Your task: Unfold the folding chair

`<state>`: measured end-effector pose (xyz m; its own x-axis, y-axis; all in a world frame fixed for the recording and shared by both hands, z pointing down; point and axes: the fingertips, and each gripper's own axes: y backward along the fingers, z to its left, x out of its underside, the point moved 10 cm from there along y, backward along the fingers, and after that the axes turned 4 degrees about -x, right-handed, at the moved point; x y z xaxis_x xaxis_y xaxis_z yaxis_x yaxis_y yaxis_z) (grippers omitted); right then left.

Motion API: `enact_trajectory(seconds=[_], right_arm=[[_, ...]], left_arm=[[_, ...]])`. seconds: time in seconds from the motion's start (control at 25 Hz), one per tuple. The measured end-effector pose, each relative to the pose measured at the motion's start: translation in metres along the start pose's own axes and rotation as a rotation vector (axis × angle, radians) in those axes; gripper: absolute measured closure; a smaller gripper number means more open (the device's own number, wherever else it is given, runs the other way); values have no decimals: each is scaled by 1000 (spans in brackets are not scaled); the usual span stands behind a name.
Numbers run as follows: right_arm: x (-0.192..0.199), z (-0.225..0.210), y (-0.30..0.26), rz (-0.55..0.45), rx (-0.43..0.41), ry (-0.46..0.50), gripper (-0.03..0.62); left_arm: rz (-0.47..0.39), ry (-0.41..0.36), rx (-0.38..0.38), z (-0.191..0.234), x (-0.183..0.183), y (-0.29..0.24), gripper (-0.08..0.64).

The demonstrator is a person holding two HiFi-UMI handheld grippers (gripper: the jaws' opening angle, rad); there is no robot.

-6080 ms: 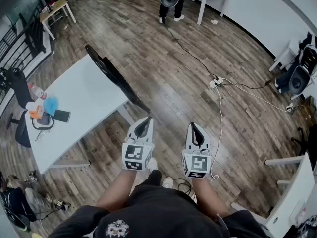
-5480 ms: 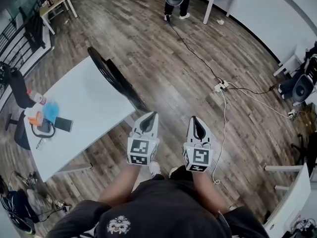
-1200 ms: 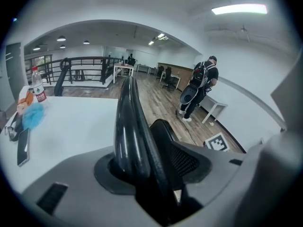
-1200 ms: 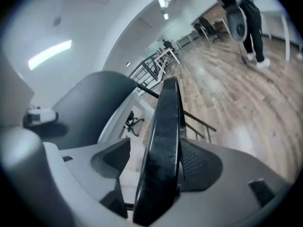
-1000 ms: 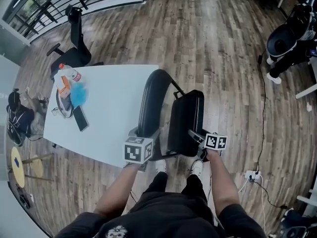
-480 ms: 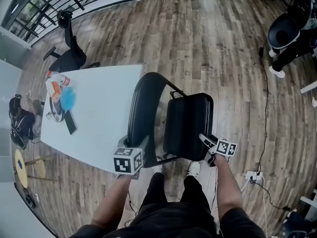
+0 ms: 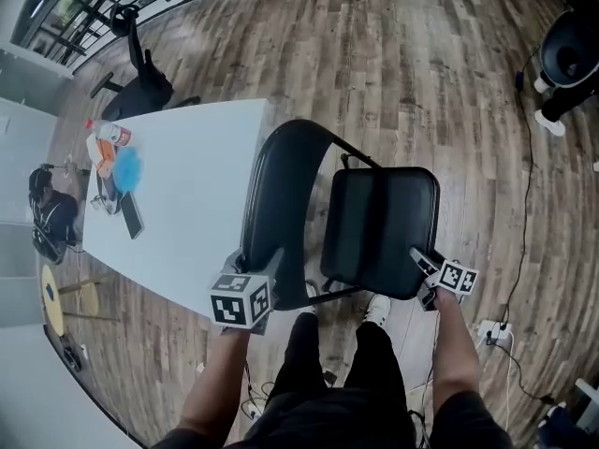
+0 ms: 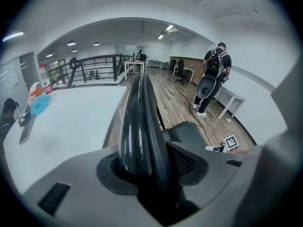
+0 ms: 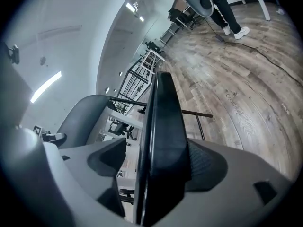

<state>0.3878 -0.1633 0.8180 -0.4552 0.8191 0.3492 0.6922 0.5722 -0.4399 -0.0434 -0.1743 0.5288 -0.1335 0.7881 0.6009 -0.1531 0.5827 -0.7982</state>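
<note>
The black folding chair stands beside the table with its backrest (image 7: pixel 281 185) upright and its seat (image 7: pixel 379 227) swung out nearly flat. My left gripper (image 7: pixel 260 258) sits at the backrest's top edge. Its jaws are closing, and in the left gripper view the backrest (image 8: pixel 139 112) fills the gap between them, touching both pads. My right gripper (image 7: pixel 418 256) is at the seat's front right corner. In the right gripper view the seat (image 9: pixel 163 122) lies between wide jaws. It rests against one pad, and a gap shows beside the other.
A white table (image 7: pixel 178 185) stands against the chair's left side, with a phone (image 7: pixel 131 215), a bottle and a blue thing at its far end. A black office chair (image 7: pixel 140 82) is beyond it. A cable and power strip (image 7: pixel 491 330) lie on the floor at right. My shoes (image 7: pixel 374 309) are under the seat.
The chair, first folded flat against the table, now stands opened. The seat has swung down and away from the backrest with my right gripper on its edge. My left gripper sank slightly.
</note>
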Motion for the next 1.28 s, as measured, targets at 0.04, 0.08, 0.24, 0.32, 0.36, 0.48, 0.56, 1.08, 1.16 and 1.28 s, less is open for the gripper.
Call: enact_trajectory(seconds=[0.04,0.08,0.24,0.32,0.36,0.48,0.56,1.08,1.16,1.28], right_arm=[[-1,-10,1,3,9,4,227],[0,-20,-1,6,9,3,227],[-2,-61,-3,26,5,-15,229],[-5,-82,-5,34,13,-14,229],[-8,-92,-7,38,22,-12,229],[-12,-122,-11,58,51,-12,229],[-10,-141,-13,67,51,-16,229],[-2,-212,-13,107,28,-26,212],[-2,-222,-15,113,24,-22,209],[-1,-233,-12,125,32,-22,196]], left_arm=[[2,-2,2,-2,1,-4,390],[5,-2,2,-3,2,-7,391],[43,39,29,-5,9,-28,394],[49,42,36,-9,11,-39,396],[47,37,36,-12,10,-44,396],[47,34,42,-21,11,-60,399],[54,45,51,-25,15,-69,400],[83,121,76,-36,38,-104,400],[86,134,80,-40,39,-106,400],[105,143,87,-47,41,-113,400]])
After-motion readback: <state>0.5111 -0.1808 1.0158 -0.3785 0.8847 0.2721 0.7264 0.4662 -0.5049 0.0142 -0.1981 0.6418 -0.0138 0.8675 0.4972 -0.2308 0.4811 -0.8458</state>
